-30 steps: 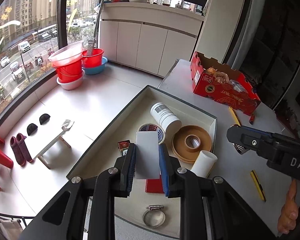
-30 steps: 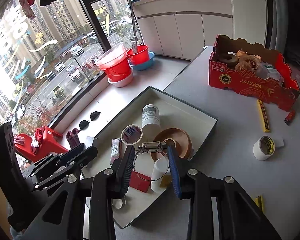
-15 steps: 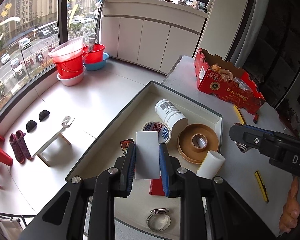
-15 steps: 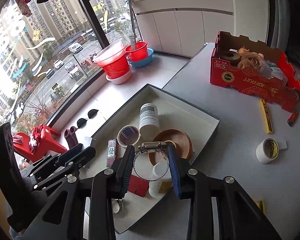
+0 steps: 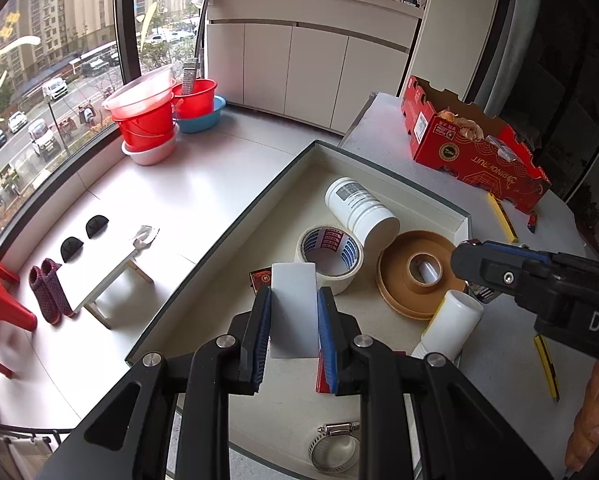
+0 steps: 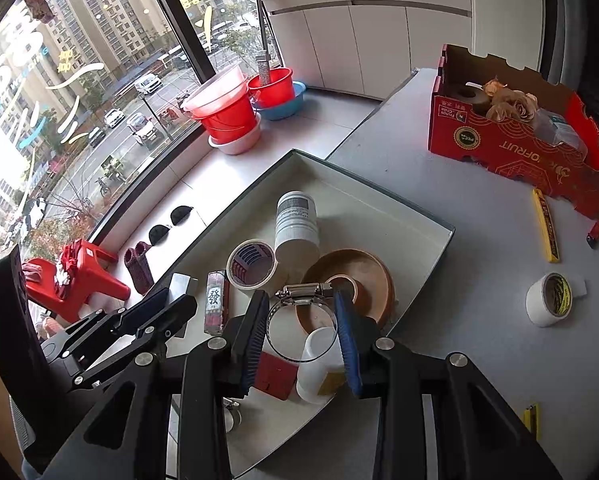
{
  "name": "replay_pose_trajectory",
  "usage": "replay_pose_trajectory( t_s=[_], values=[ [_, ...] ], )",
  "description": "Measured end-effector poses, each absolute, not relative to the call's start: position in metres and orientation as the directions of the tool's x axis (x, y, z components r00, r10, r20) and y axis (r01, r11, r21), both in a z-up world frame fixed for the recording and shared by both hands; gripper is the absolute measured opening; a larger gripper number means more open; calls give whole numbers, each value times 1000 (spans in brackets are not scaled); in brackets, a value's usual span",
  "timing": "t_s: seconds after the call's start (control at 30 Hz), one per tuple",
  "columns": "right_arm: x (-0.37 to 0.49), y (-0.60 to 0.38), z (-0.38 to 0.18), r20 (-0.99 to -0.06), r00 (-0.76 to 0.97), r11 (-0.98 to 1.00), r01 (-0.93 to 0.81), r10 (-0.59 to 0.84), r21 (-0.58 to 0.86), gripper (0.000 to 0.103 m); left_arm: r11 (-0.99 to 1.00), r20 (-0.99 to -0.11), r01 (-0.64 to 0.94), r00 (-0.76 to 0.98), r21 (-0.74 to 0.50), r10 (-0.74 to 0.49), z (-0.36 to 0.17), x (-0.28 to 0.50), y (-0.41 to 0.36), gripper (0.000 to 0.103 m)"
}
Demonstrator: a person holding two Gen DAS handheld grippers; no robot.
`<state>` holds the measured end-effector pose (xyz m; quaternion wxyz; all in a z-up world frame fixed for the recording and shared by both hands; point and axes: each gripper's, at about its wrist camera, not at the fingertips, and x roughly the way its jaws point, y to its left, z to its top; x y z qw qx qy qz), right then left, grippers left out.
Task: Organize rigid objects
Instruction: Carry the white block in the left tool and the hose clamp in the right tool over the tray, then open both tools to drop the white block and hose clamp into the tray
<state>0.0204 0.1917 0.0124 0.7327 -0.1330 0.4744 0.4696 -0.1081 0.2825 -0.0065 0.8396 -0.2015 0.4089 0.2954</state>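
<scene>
My left gripper [image 5: 293, 300] is shut on a flat white block [image 5: 293, 312], held upright above the near part of the shallow white tray [image 5: 439, 204]. My right gripper [image 6: 301, 300] is shut on a metal hose clamp [image 6: 301, 320], hanging over the tray's near right part. In the tray lie a white jar [image 5: 361, 210], a white tape roll with red and blue print [image 5: 331, 254], a big brown tape roll [image 5: 417, 278], a white tube [image 5: 451, 326], a red flat piece [image 6: 273, 374] and a second hose clamp [image 5: 333, 446]. The right gripper [image 5: 465, 266] also shows at the left wrist view's right edge.
A red cardboard box [image 6: 515, 148] with odds and ends stands at the table's far right. Yellow utility knives [image 6: 544, 230], a small white tape roll [image 6: 549, 300] and a red lighter [image 6: 596, 232] lie on the grey table. Red basins [image 5: 151, 116] sit on the floor by the window.
Both grippers have sunk a little toward the tray, each with its object still held. The tray's contents look larger and nearer.
</scene>
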Motion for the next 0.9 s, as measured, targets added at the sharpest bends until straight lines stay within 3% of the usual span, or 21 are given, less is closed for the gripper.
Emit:
replay_pose_trajectory(
  t_s=[0.5,0.53,0.57,0.6,0.63,0.67,0.7,0.8,0.87,0.9],
  values=[
    [12,211,-15,-859,106,527,-824,501,206,35,740,-840,-669,440,-70,318,-28,-107,284,27],
    [11,211,-15,-858,110,528,-825,501,202,35,741,-842,-668,436,-65,319,-29,-107,284,40],
    [11,211,-14,-856,115,528,-826,503,200,35,738,-842,-672,431,-58,325,-29,-106,283,62],
    [11,210,-12,-854,119,526,-827,507,197,37,733,-838,-679,429,-53,338,-29,-107,282,73],
    [10,209,-10,-848,129,526,-828,514,193,56,728,-829,-684,434,-50,351,-27,-109,281,84],
    [10,207,-6,-838,145,526,-830,527,187,87,726,-821,-686,441,-48,362,-25,-110,281,84],
    [9,204,-1,-820,171,526,-832,547,178,95,727,-819,-686,442,-44,367,-24,-111,280,84],
    [7,201,11,-799,219,524,-841,560,136,95,728,-828,-684,430,-39,360,-24,-108,281,88],
    [7,198,16,-794,225,522,-842,564,132,95,722,-831,-692,415,-24,370,-23,-108,281,103],
    [7,195,17,-791,229,527,-839,567,134,95,717,-824,-697,421,-26,379,-21,-109,280,103]
  ],
)
